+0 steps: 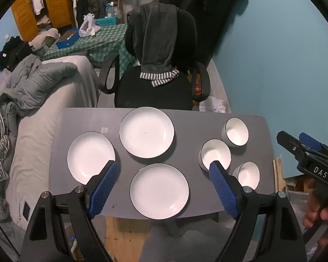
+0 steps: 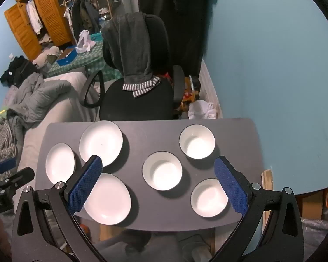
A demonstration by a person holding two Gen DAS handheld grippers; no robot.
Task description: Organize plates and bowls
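- While both tools hang above the near edge of the grey table (image 1: 81, 120), nothing on it is being touched.
- Left gripper (image 1: 164, 174): jaws spread wide, blue pads well apart, nothing between them; it is tipped steeply down over the plates.
- Right gripper (image 2: 158, 174): jaws likewise spread wide and empty, tipped down over the bowls.
- Three white plates lie flat on the table's left half, each apart from the others: the near plate (image 1: 159, 191) by the front edge, the left plate (image 1: 88, 156) toward the left edge, the far plate (image 1: 146, 132) by the back edge.
- Three white bowls stand upright on the right half: the middle bowl (image 2: 162, 171) nearest the table's centre, the far bowl (image 2: 196, 145) toward the back right corner, the near bowl (image 2: 208, 197) by the front right edge.
- From the left wrist view the bowls look close enough to touch; the right wrist view shows gaps between them, so they are probably apart.
- Behind the table stands a black office chair (image 1: 153, 91) with a grey garment (image 1: 157, 43) draped over its back.
- A hand (image 1: 317, 209) shows at the right edge of the left wrist view, below the right tool's body.
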